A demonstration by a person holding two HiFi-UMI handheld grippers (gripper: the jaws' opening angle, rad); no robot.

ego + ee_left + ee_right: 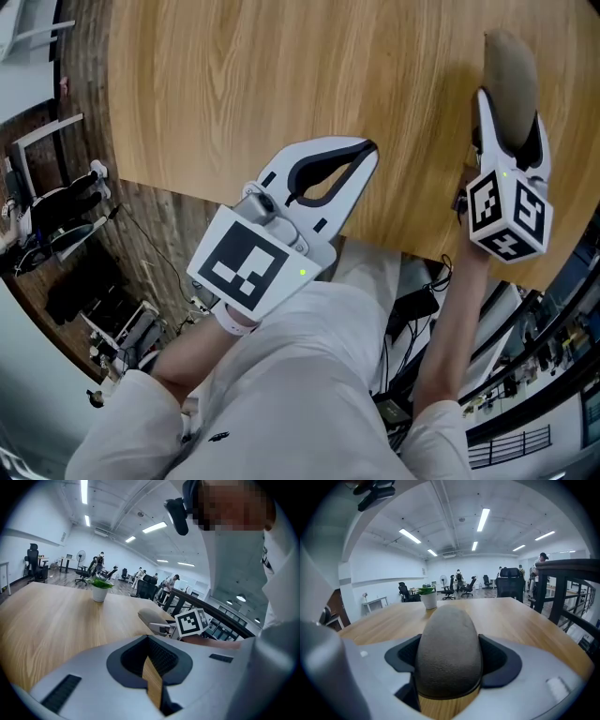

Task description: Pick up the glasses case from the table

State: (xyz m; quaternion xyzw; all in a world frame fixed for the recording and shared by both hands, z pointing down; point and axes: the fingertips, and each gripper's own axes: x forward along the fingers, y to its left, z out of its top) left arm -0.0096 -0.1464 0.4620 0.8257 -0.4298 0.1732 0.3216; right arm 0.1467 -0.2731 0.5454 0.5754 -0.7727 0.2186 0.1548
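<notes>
The glasses case (511, 70) is a grey-brown oblong shell near the right end of the wooden table (234, 84). My right gripper (511, 112) is shut on it, one jaw on each long side, and the case's rounded end sticks out past the jaws. In the right gripper view the case (449, 634) fills the space between the pads of the right gripper (452, 660). I cannot tell whether it touches the tabletop. My left gripper (368, 150) hovers at the table's near edge, shut with nothing in it; the left gripper (150, 667) shows only a thin slit.
A small potted plant (429, 599) stands far across the table, also visible as the potted plant (99, 592). The table's near edge runs just under both grippers. A dark railing (562, 588) is at the right. Cables and equipment lie on the floor below.
</notes>
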